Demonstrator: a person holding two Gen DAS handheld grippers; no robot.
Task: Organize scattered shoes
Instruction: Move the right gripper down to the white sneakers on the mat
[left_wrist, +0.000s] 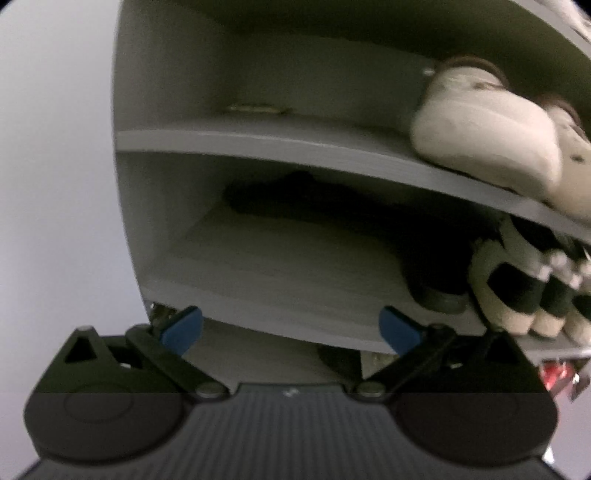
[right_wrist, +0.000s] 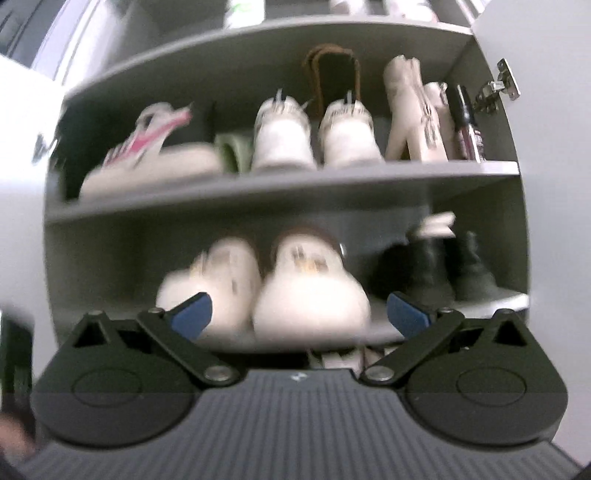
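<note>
No legible writing; left gripper (left_wrist: 290, 330) and right gripper (right_wrist: 299, 314) both spread wide, empty, cream slippers (right_wrist: 310, 299) at 12 o'clock.

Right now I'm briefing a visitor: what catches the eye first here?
The pair of cream slippers on the lower shelf, directly ahead of the open right gripper. Above them stand white sneakers mid-shelf. The open left gripper faces a mostly bare shelf.
</note>
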